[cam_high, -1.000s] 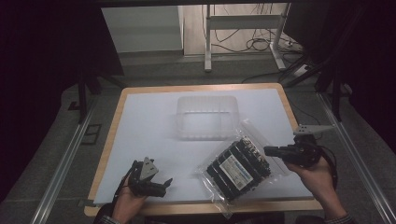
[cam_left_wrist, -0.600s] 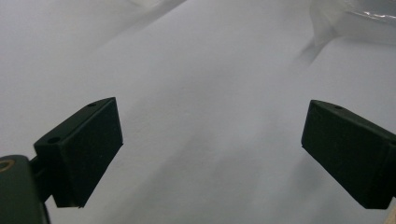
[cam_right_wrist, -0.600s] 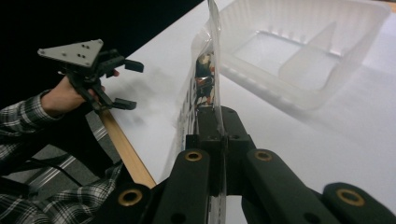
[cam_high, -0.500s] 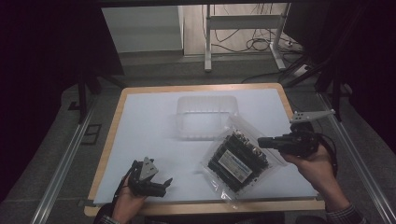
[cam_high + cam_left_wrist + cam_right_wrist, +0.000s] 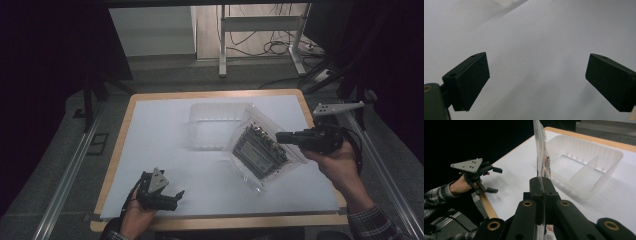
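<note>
A clear plastic bag (image 5: pixel 261 148) packed with dark parts hangs tilted above the white table, just right of a clear plastic tray (image 5: pixel 216 125). My right gripper (image 5: pixel 281 137) is shut on the bag's right edge, and in the right gripper view the jaws pinch the thin film of the bag (image 5: pixel 541 152) edge-on. The tray (image 5: pixel 584 165) has a divider and looks empty. My left gripper (image 5: pixel 173 198) rests low at the table's front left, open, with nothing between its jaws; its view looks across bare white table (image 5: pixel 536 50).
The white table surface (image 5: pixel 160 140) has a wooden rim (image 5: pixel 225 222). Metal rails run along both sides, and table legs and cables lie on the floor beyond the far edge. The person's left hand with its gripper (image 5: pixel 480 176) sits at the front corner.
My right gripper has risen and carried the bag up and toward the tray, tilting it. The left gripper has stayed in place.
</note>
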{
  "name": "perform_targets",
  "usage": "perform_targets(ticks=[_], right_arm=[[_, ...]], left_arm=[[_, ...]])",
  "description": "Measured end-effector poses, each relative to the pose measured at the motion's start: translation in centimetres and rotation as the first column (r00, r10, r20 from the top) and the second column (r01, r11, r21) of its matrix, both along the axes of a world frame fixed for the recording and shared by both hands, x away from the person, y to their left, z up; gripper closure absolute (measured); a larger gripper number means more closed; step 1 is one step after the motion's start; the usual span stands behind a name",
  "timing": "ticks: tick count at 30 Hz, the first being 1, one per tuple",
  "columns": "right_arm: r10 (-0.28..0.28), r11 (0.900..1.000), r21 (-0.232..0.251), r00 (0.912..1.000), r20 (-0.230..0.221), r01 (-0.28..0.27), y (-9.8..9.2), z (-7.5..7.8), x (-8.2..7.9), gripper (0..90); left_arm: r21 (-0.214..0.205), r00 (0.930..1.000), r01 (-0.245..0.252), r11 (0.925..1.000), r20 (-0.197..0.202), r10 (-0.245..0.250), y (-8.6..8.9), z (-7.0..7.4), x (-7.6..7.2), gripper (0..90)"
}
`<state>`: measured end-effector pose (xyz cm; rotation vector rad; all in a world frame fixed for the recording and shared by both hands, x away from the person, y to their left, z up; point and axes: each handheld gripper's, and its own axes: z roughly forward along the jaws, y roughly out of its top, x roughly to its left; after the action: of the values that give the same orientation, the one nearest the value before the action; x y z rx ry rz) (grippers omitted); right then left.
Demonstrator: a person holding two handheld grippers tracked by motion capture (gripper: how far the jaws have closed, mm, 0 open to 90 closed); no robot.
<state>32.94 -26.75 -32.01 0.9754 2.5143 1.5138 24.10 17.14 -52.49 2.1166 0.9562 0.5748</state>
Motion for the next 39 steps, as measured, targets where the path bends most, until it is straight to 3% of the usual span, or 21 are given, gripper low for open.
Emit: perform_targets(ticks=[12,18,39], right_arm=[[0.005,0.9968,0.079,0.9996,-0.029,-0.003,0.1,1.0,2.4,88.8],[0.001,0.9964,0.085,0.9996,-0.027,0.001,1.0,1.6,3.7,88.8],[-0.012,0.9925,0.121,0.9999,-0.01,0.013,4.6,3.9,7.9,88.8]], left_arm=[[-0.029,0.9996,-0.001,0.9996,-0.028,0.001,0.1,0.2,0.0,5.4],[-0.065,0.9991,-0.007,0.9979,-0.042,0.004,0.4,0.4,0.1,5.4],[-0.064,0.9987,-0.024,0.9976,-0.046,0.021,0.5,0.4,0.1,4.6]])
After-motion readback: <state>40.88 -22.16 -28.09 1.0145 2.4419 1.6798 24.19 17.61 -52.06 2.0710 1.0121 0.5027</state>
